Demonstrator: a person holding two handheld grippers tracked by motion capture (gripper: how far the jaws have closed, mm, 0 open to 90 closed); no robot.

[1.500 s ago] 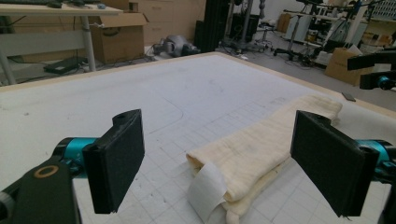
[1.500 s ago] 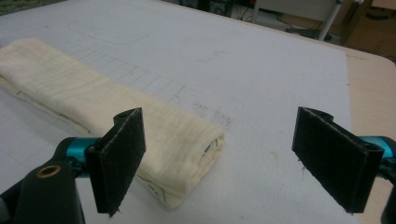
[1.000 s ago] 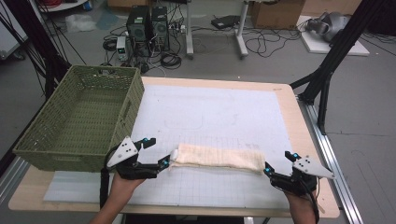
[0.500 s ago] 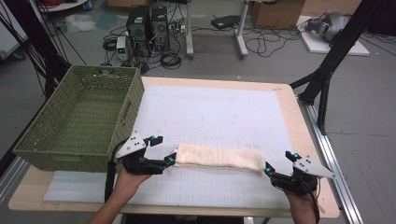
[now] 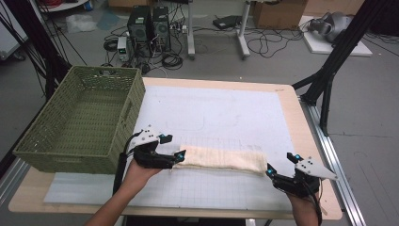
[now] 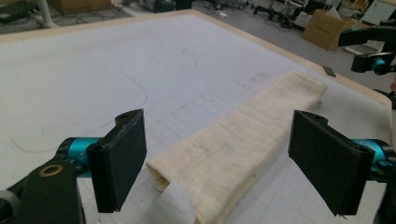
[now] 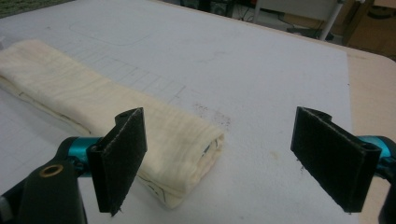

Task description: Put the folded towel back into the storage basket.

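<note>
Lying folded lengthwise on the white mat, cream towel: left gripper jaws apart at one end, right gripper jaws apart beside the other. High view adds green basket; left gripper view, a loose flap.

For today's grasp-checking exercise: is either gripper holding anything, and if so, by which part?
Nothing is held. Both the left gripper and right gripper are open, one at each end of the folded cloth.

left tongs: black, teal joints, grey plate | right tongs: same | forearms bare
</note>
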